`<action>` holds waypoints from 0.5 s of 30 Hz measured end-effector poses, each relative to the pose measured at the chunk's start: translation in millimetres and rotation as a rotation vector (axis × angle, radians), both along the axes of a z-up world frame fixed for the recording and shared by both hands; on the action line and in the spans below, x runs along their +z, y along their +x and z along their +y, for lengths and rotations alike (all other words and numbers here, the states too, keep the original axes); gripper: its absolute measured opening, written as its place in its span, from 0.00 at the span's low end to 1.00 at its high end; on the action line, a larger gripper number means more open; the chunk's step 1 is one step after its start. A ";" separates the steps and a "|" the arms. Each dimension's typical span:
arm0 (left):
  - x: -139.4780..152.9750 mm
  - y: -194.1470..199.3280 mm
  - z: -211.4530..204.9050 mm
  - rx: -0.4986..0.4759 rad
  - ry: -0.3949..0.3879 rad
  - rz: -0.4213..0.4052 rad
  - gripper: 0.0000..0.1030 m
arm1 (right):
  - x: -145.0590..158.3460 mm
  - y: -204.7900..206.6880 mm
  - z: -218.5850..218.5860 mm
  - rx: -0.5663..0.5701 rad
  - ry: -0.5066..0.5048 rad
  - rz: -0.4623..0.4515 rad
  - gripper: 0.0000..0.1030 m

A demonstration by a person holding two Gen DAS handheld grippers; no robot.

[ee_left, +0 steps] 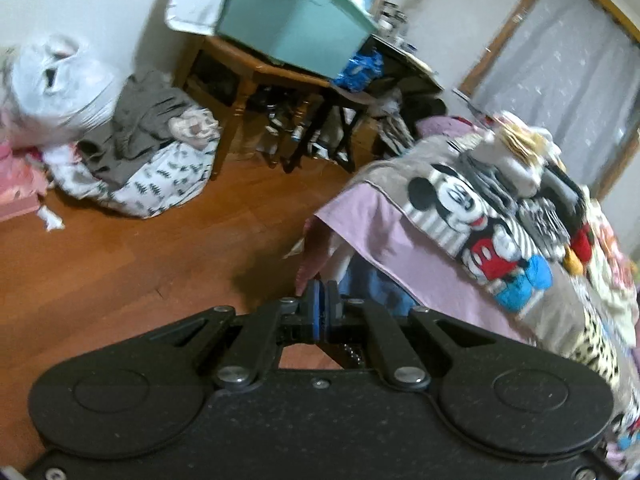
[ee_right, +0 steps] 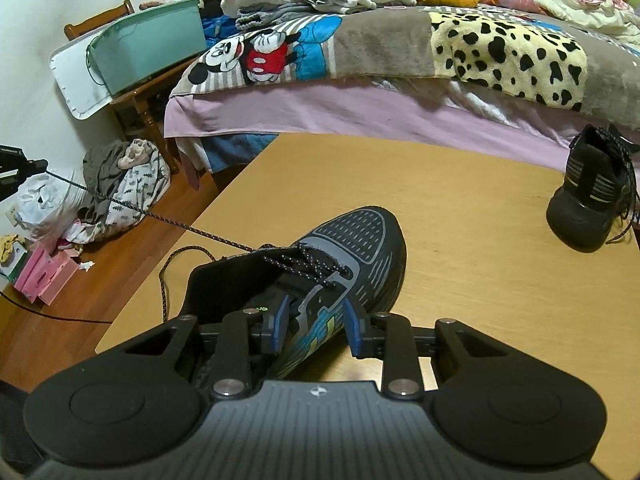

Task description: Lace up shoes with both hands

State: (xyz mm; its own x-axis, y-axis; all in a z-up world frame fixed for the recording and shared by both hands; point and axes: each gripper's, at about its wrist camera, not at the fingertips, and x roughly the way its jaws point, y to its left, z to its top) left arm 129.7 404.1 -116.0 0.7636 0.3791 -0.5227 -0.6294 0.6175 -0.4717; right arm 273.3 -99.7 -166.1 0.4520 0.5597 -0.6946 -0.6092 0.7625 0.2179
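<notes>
- Right tongs spread partway, straddling the near side wall of the shoe by the collar; one blue pad inside the opening, the other outside. Pads don't look pressed on the wall, so nothing pinched yet.
- Shoe sits on the tan surface, toe pointing away, near the surface's left edge.
- Lace runs taut from the shoe's upper eyelets off to the left of the right wrist view, toward a black piece at the frame edge, likely the left tongs.
- Left tongs pressed together in their own view; no lace visible between the pads there, too thin or hidden, so can't confirm a pinch from that view. Judging by the taut line, they probably hold the lace end.
- That camera looks past the tongs at the floor and the bed; no shoe in it.
- Other lace end lies slack, looping over the surface beside the heel.
- Progress: lower eyelets crossed and laced; top eyelets look unthreaded, tongue area open, no knot. Roughly mid-task for this shoe.
- Second shoe far right on the surface, well apart, laces hanging loose; can't tell whether it's fully laced.
- Left to do: thread remaining eyelets, pull both ends even, tie.
</notes>
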 end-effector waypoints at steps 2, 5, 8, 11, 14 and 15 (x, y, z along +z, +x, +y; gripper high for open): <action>5.8 6.2 -9.7 -0.043 0.054 0.014 0.00 | 1.0 0.0 -0.5 0.000 0.006 0.001 0.30; 16.7 16.3 -29.5 -0.153 0.121 0.000 0.00 | 1.6 0.2 0.9 0.005 0.008 0.004 0.30; 27.8 24.7 -52.8 -0.270 0.181 -0.041 0.00 | 2.9 -0.4 2.2 0.008 0.010 0.001 0.30; 40.0 31.5 -82.1 -0.432 0.228 -0.108 0.00 | 4.8 -0.2 1.5 0.007 0.014 -0.002 0.30; 50.7 36.5 -110.9 -0.635 0.232 -0.199 0.00 | 5.9 0.5 1.3 0.004 0.015 -0.004 0.30; 53.8 38.6 -122.4 -0.722 0.235 -0.224 0.00 | 6.2 0.5 1.0 0.004 0.015 -0.005 0.30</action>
State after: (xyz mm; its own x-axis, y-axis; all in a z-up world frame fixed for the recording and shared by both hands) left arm 168.4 281.8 -62.2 0.9403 -0.1692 -0.2952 0.0599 0.9364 -0.3459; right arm 273.8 -98.7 -159.9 0.4530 0.5717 -0.6840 -0.6134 0.7567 0.2262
